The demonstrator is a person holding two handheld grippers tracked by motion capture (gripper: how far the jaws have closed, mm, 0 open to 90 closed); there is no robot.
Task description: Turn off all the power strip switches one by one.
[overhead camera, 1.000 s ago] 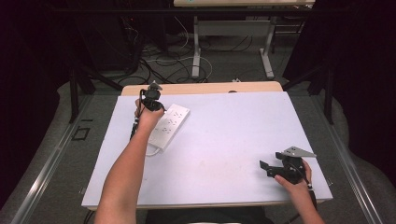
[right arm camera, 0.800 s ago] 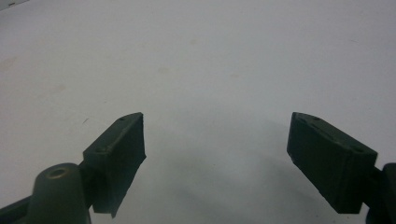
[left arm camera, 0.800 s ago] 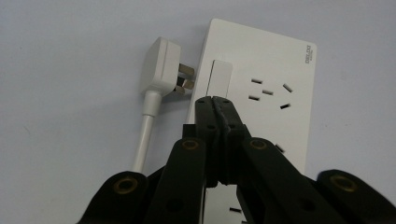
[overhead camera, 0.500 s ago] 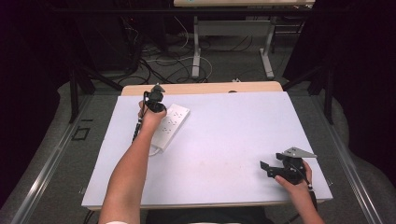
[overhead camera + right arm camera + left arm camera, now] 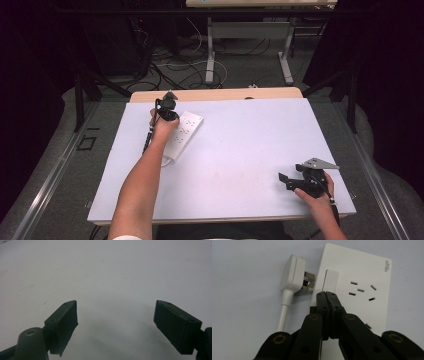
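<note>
Riding the left claw (image 5: 327,293), its camera reveals clenched jaws at the strip's (image 5: 359,287) switch (image 5: 330,281), plug (image 5: 293,273) beside; high view hides this. Right claw (image 5: 116,325) released over bare table (image 5: 240,150). Little changed since earlier.

White power strip (image 5: 359,287), flat on the table (image 5: 240,150), far-left part; white plug (image 5: 293,273) unplugged, lying just beside it.

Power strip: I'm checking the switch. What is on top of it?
The left gripper, fingers shut, has its tips at the rocker switch of the power strip. The strip's near part is covered by the gripper.
</note>
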